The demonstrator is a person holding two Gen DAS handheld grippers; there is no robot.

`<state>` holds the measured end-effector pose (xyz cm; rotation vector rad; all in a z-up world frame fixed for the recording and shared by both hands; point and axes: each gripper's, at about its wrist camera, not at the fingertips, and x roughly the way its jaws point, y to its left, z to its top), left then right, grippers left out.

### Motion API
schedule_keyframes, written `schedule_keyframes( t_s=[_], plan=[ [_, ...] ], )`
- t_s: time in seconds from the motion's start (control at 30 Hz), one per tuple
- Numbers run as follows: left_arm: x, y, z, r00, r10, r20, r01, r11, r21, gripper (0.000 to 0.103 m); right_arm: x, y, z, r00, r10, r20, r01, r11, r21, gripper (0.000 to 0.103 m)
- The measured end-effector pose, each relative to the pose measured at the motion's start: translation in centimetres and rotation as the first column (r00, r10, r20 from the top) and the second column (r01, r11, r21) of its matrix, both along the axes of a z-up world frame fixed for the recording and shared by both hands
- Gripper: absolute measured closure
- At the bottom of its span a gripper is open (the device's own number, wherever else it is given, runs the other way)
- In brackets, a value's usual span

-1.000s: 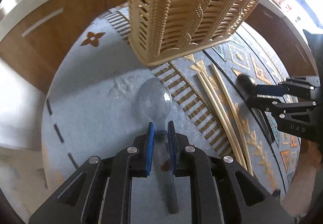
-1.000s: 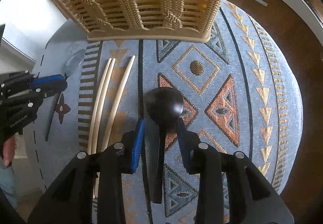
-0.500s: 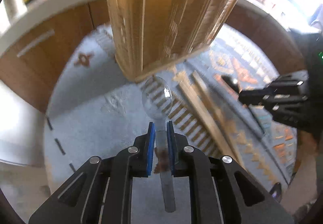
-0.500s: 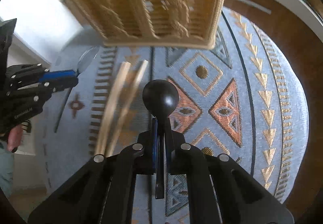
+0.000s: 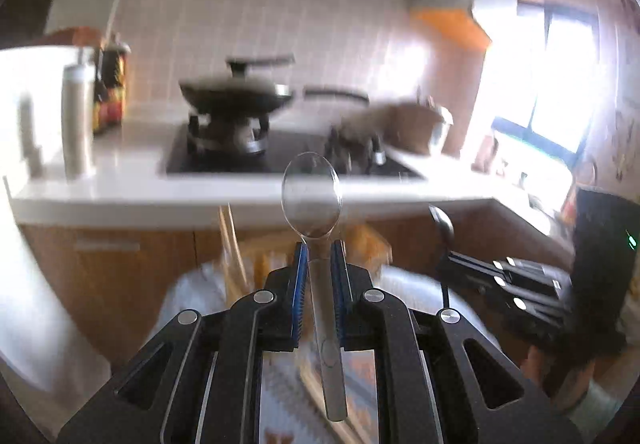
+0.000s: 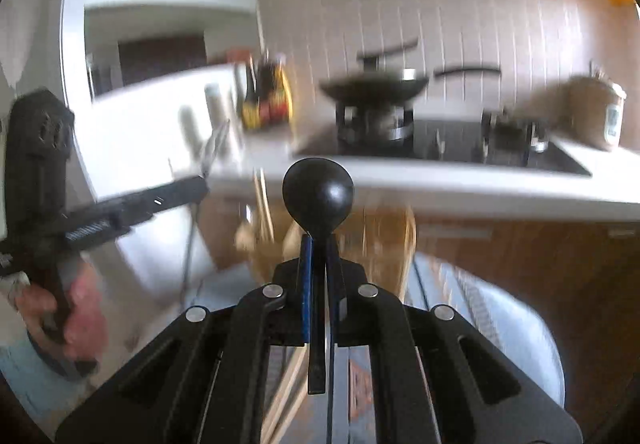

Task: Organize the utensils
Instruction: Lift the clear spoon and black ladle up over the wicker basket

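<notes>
My left gripper [image 5: 319, 250] is shut on the handle of a clear plastic spoon [image 5: 311, 199], held up with its bowl forward. My right gripper [image 6: 318, 244] is shut on the handle of a black spoon [image 6: 318, 191], also raised. The wicker utensil basket [image 6: 384, 244] is blurred, low behind the black spoon; in the left wrist view the basket [image 5: 368, 244] is mostly hidden by my fingers. The right gripper with its black spoon [image 5: 442, 222] shows at the right of the left wrist view; the left gripper [image 6: 132, 203] shows at the left of the right wrist view.
A white counter [image 5: 120, 187] with a stovetop and lidded wok [image 5: 236, 91] runs behind. A steel bottle [image 5: 78, 119] and sauce bottles [image 6: 266, 95] stand on it. The patterned cloth-covered table [image 6: 500, 324] with pale chopsticks [image 6: 288, 388] lies below.
Both grippers have lifted their spoons off the cloth and tilted up, so the views now face the kitchen counter. The right gripper closed on the black spoon one second ago.
</notes>
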<state>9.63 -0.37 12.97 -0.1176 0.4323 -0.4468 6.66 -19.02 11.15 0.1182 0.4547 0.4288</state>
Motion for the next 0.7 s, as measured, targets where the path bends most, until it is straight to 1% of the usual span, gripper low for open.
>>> schedule_keyframes(
  t_s=[0.03, 0.07, 0.13, 0.17, 0.23, 0.3, 0.33, 0.43, 0.53, 0.57, 0.7],
  plan=[
    [0.6, -0.4, 0.2, 1.000, 0.012, 0.024, -0.012, 1.000, -0.018, 0.093, 0.7, -0.4, 0.3, 1.000, -0.011, 0.020, 0.011, 1.000, 0.010, 0.098],
    [1.2, -0.7, 0.4, 0.997, 0.031, 0.065, -0.029, 0.999, -0.030, 0.093, 1.2, -0.4, 0.8, 0.998, -0.032, 0.045, 0.031, 0.999, 0.021, 0.098],
    [1.8, -1.6, 0.8, 0.987, 0.081, 0.140, -0.080, 0.997, -0.014, 0.093, 1.8, -0.4, 1.7, 0.994, -0.070, 0.085, 0.067, 0.997, 0.032, 0.098],
    [1.8, -1.9, 1.0, 0.983, 0.090, 0.162, -0.087, 0.996, -0.024, 0.093, 2.6, -0.1, 2.0, 0.989, -0.099, 0.112, 0.096, 0.995, 0.031, 0.098],
    [2.6, -2.4, 0.9, 0.973, 0.114, 0.199, -0.108, 0.993, -0.042, 0.093, 4.2, 0.0, 1.9, 0.981, -0.135, 0.139, 0.133, 0.991, 0.029, 0.098],
    [3.0, -2.9, 0.8, 0.963, 0.138, 0.232, -0.132, 0.990, -0.039, 0.093, 5.8, -0.1, 1.5, 0.978, -0.146, 0.149, 0.142, 0.989, 0.036, 0.098],
    [3.6, -3.5, 0.4, 0.957, 0.161, 0.243, -0.159, 0.987, -0.031, 0.093, 6.6, -0.1, 1.2, 0.977, -0.150, 0.153, 0.146, 0.989, 0.037, 0.098],
    [5.4, -4.2, -0.6, 0.958, 0.183, 0.221, -0.175, 0.983, -0.055, 0.093, 8.4, -0.3, 0.1, 0.972, -0.166, 0.165, 0.163, 0.986, 0.029, 0.098],
    [7.0, -4.3, -1.6, 0.955, 0.205, 0.215, -0.196, 0.979, -0.065, 0.093, 10.2, 0.0, -1.3, 0.966, -0.182, 0.181, 0.191, 0.981, -0.030, 0.098],
    [7.4, -4.3, -2.0, 0.954, 0.211, 0.213, -0.202, 0.977, -0.064, 0.093, 11.0, 0.0, -2.0, 0.970, -0.170, 0.175, 0.179, 0.983, -0.037, 0.098],
    [8.2, -4.5, -3.3, 0.949, 0.225, 0.221, -0.220, 0.974, -0.050, 0.093, 12.2, -0.2, -3.6, 0.976, -0.151, 0.160, 0.155, 0.988, -0.013, 0.098]
  ],
)
